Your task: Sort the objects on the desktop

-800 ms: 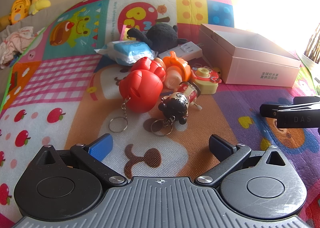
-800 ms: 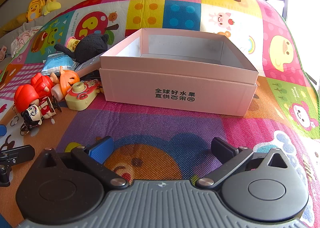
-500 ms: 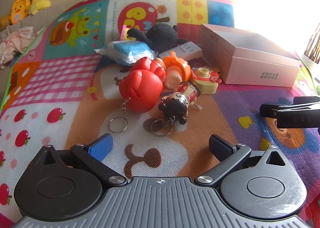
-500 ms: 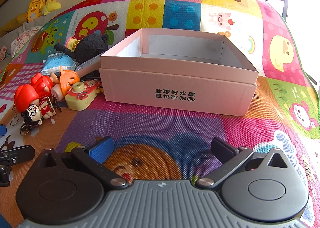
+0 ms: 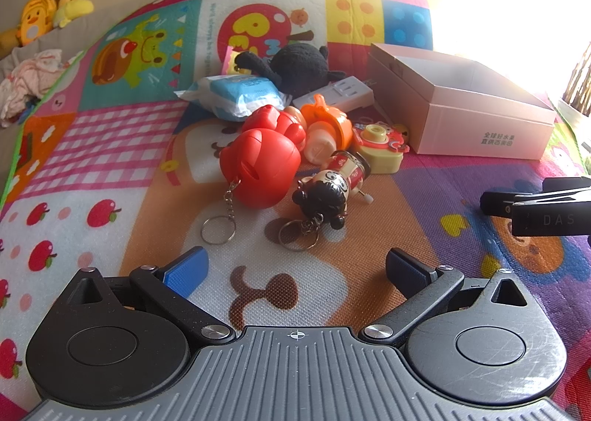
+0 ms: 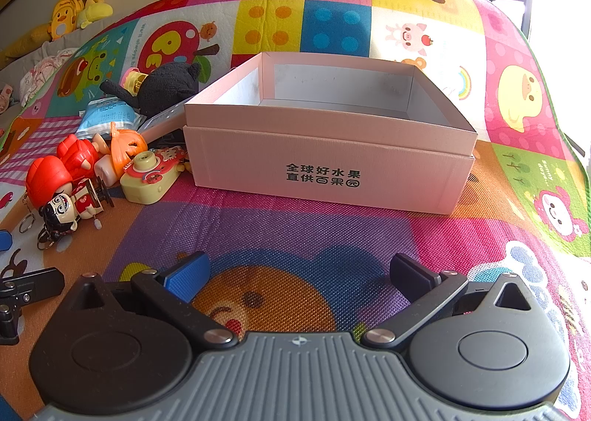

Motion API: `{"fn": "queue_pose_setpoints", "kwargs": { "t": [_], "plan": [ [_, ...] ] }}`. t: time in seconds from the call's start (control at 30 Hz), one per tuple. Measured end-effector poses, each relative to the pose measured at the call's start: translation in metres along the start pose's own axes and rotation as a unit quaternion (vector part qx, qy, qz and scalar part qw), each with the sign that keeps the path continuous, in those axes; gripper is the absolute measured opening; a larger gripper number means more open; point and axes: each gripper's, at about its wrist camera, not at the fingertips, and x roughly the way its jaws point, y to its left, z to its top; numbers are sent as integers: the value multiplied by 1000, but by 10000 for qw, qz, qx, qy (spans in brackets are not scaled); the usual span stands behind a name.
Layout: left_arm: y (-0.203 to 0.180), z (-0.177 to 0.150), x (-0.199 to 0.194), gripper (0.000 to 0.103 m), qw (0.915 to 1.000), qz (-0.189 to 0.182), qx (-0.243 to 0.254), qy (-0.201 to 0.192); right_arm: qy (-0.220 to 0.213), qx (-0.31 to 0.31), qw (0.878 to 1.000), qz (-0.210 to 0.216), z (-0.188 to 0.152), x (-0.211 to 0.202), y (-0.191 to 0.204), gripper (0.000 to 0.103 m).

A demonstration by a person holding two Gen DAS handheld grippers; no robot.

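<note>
Pink cardboard box: open-topped, nothing visible inside, printed dark characters on its front wall; it sits on the mat directly ahead of the right gripper, likely as the bin for the sort.
Toy pile: clustered just left of the box, unsorted; a red round keychain toy, a black-haired doll keychain, an orange figure and a yellow toy camera touch one another.
Behind the pile: a black plush, a blue wipes packet and a white power strip.
Left gripper: spread wide, holding nothing, aimed at the two keychains, probably to pick first.
Right gripper: also wide and unloaded, low over the colourful play mat.
</note>
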Motion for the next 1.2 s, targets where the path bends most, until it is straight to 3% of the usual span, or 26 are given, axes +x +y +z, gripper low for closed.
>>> {"fn": "queue_pose_setpoints", "kwargs": {
  "t": [0.97, 1.2],
  "plan": [
    [-1, -2, -2, 103, 10000, 8, 29, 24, 6, 1, 10000, 2, 0, 0, -1, 103],
    [1, 3, 4, 103, 9999, -61, 106, 62, 268, 84, 9996, -96, 6, 2, 2, 103]
  ]
}}
